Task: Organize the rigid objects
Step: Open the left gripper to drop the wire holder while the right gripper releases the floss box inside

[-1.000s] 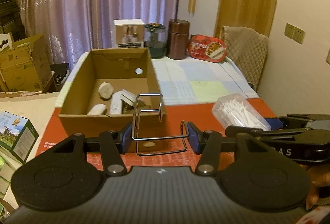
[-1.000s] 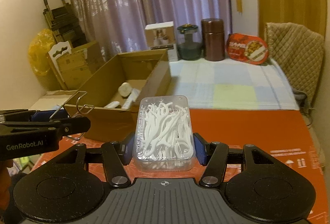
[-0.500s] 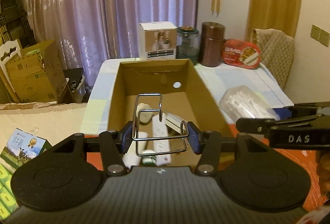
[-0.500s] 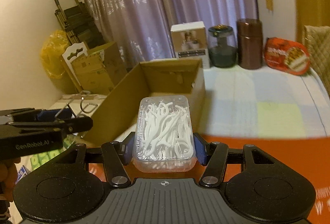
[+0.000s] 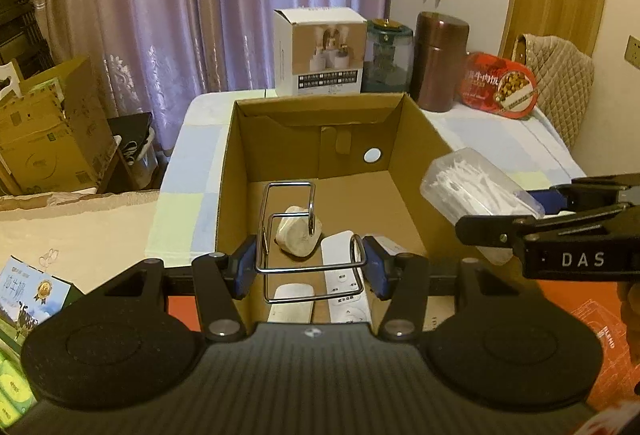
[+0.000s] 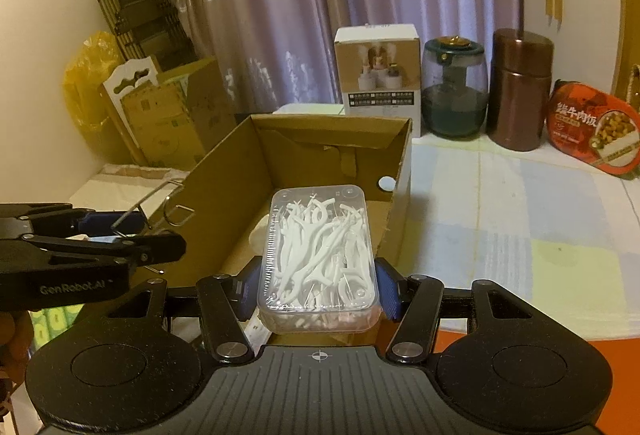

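My left gripper [image 5: 310, 269] is shut on a bent wire rack [image 5: 292, 231], held over the near end of an open cardboard box [image 5: 424, 139]. Inside the box lie a pale roundish object [image 5: 298, 241], a white remote [image 5: 344, 287] and a white oblong item [image 5: 290, 299]. My right gripper [image 6: 320, 289] is shut on a clear plastic box of white floss picks [image 6: 318, 255], above the box's right side. In the left wrist view that floss box [image 5: 476, 195] hangs at the right. The right wrist view shows the wire rack [image 6: 168, 205] at the left.
The cardboard box stands on a table with a pale checked cloth [image 6: 500, 219] and an orange mat [image 5: 592, 315]. At the back stand a white product box [image 5: 320, 51], a green glass jar [image 5: 386, 55], a brown canister [image 5: 440, 61] and a red food pack [image 5: 500, 85]. Cardboard cartons [image 5: 44, 143] sit left.
Both grippers have travelled forward with their loads, from over the orange mat to above the cardboard box. The box now fills the lower middle of both views.
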